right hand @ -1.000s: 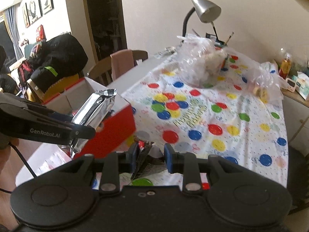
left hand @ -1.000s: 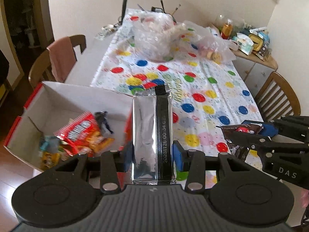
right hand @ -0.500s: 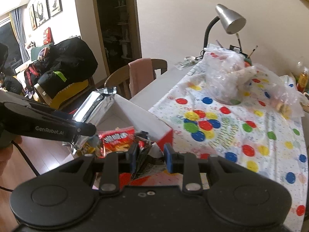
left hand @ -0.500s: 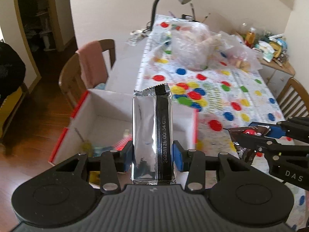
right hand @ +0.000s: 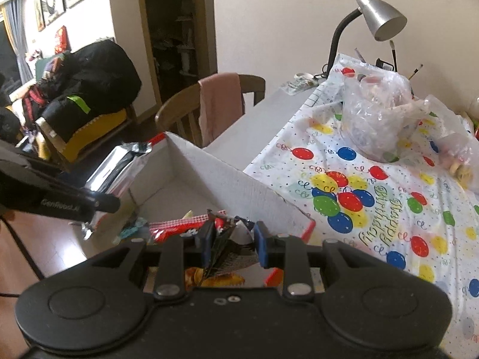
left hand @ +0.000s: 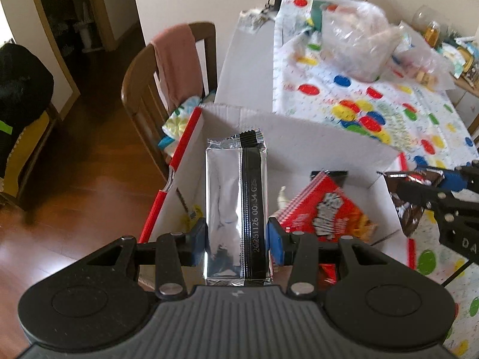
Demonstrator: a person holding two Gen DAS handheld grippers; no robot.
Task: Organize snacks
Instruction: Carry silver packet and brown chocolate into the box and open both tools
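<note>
My left gripper (left hand: 236,237) is shut on a silver foil snack pack (left hand: 232,203) with a black seam, held upright over the open red-and-white cardboard box (left hand: 299,137). The pack also shows in the right wrist view (right hand: 116,167). My right gripper (right hand: 230,243) is shut on a dark brown candy bag (right hand: 224,245), held over the box's right side; the bag also shows in the left wrist view (left hand: 410,197). A red snack bag (left hand: 326,209) and other small packets lie inside the box.
The table carries a balloon-print cloth (right hand: 374,197), two clear plastic bags (right hand: 377,110) and a silver desk lamp (right hand: 383,21). A wooden chair with a pink cloth (left hand: 176,59) stands left of the box. A second chair holds a black jacket (right hand: 89,83).
Both grippers have moved left from over the tablecloth to above the box, each still holding its snack. The box's inside now fills the lower view.
</note>
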